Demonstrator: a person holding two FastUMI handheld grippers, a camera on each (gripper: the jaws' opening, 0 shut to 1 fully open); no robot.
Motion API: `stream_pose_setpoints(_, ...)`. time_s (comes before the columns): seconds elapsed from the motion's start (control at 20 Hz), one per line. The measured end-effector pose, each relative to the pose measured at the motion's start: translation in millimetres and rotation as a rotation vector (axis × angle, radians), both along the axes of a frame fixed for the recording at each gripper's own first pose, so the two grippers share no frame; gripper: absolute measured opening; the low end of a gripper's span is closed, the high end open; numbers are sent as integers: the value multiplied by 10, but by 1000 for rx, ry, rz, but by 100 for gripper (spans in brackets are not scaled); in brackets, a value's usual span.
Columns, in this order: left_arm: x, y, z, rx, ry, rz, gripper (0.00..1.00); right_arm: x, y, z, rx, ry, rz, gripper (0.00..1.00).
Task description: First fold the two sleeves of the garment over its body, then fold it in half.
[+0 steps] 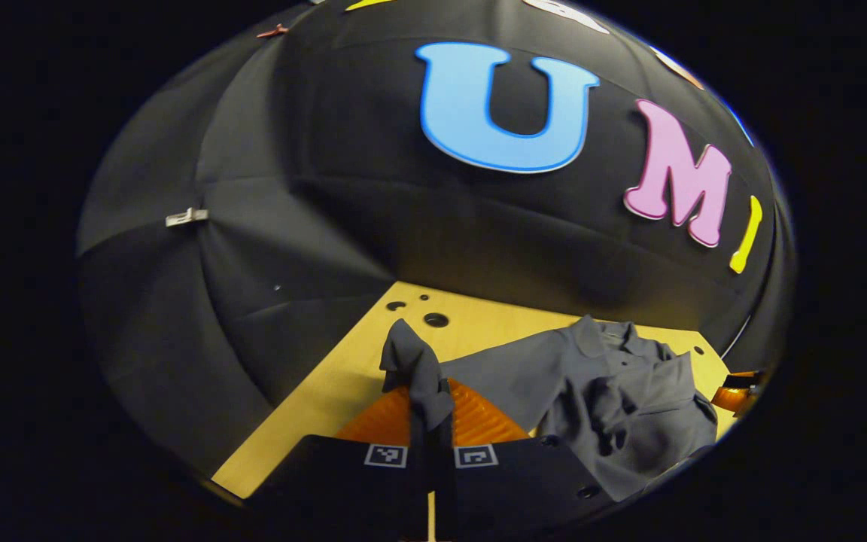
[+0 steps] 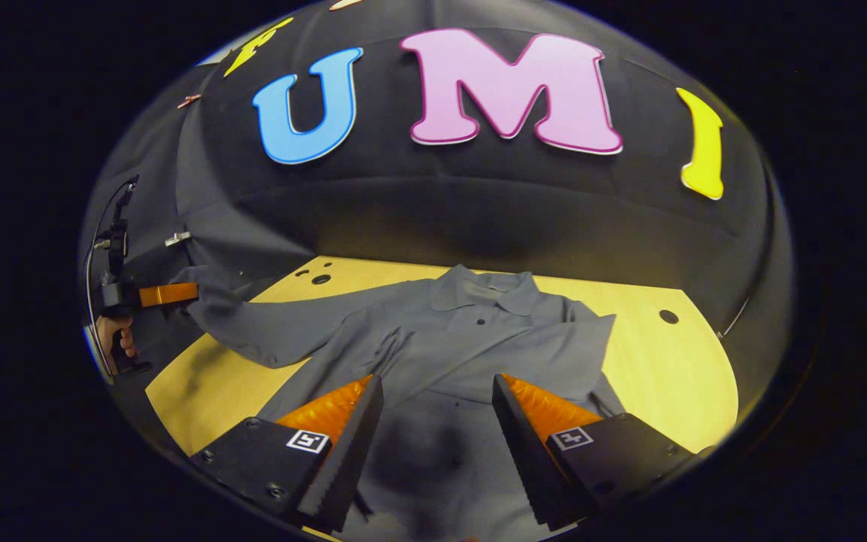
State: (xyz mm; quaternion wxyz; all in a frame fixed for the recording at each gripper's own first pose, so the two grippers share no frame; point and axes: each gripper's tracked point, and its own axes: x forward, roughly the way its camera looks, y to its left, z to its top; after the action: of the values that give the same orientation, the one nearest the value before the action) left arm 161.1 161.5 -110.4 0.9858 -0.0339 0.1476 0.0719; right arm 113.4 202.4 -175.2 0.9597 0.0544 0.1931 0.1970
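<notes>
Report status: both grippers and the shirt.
Left gripper shut on sleeve, lifted. Right gripper open over shirt. Other sleeve folded in.

The garment's lower hem runs off the picture's bottom edge.

Left gripper clamped on grey sleeve end, lifted above wooden table. Rest of shirt crumpled at right.
</notes>
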Motion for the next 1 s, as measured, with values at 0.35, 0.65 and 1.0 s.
stream_pose_setpoints(0.35,189,-1418,404,32,-48,-188,8,-119,-602,125,41,-47,-38,90)
stream_pose_setpoints(0.65,271,-2504,401,51,-49,-300,8,-298,-1305,34,38,-60,-96,90)
stream_pose_setpoints(1.0,337,-3461,150,62,-16,-374,8,-442,-2095,-274,16,-13,-160,90)
